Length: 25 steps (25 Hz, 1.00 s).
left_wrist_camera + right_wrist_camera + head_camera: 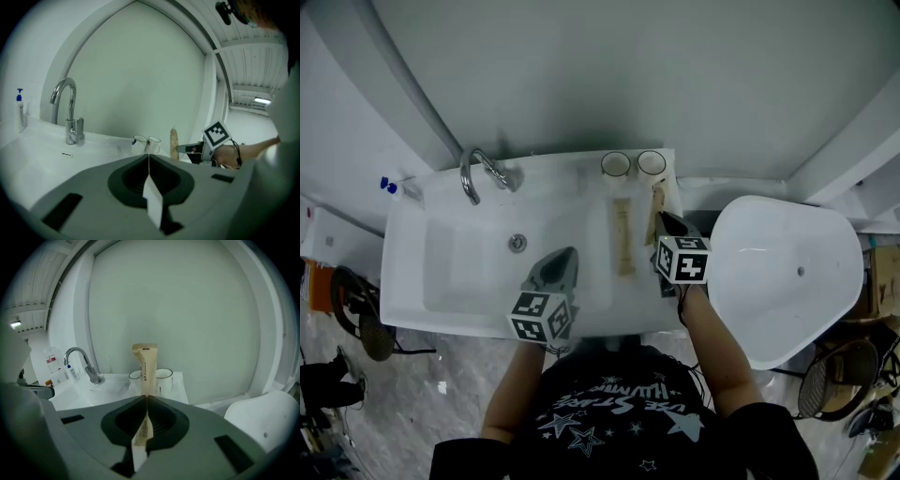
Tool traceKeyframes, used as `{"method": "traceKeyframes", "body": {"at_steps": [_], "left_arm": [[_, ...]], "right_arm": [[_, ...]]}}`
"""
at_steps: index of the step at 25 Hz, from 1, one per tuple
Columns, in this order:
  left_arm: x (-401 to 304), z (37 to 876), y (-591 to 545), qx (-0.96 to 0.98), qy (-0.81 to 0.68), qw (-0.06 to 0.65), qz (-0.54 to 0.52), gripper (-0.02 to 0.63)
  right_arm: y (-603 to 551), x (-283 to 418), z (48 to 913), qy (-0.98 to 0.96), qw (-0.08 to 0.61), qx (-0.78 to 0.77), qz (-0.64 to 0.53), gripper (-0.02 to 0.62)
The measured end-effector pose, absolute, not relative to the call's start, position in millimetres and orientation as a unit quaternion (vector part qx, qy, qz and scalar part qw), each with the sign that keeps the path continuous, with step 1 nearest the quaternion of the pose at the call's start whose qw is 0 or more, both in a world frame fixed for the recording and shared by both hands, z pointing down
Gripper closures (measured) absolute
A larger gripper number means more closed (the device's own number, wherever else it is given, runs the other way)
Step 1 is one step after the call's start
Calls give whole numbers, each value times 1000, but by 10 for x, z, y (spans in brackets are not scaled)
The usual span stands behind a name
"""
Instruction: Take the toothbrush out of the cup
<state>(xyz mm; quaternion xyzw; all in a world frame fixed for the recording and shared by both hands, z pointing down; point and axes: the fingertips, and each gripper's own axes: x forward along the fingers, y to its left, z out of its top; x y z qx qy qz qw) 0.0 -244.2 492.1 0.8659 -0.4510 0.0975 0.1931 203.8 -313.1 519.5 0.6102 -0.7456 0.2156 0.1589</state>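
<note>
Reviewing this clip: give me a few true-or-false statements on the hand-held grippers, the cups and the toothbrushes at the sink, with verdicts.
1. The right hand-held gripper is shut on a beige wrapped toothbrush. True.
2. Three cups stand at the back of the sink. False: two cups stand there.
3. A second wrapped toothbrush lies flat on the sink, right of the basin. True.
4. The left hand-held gripper holds a cup. False: its jaws are together and hold nothing.
5. The faucet is at the sink's right end. False: it is at the back left.
</note>
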Motion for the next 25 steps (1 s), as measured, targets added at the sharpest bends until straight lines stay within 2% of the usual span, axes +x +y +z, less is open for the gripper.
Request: {"method": "traceKeyframes", "body": {"at_steps": [5,25], "left_arm": [[-20,5027,-2381,862,-450,210,106,587],[-115,5210,-2433,870,-419,232,116,588]], "right_arm": [[-2965,2034,5533,-724,196,606,266,571],[-3017,2056,6155,-644,233,632,362,570]]}}
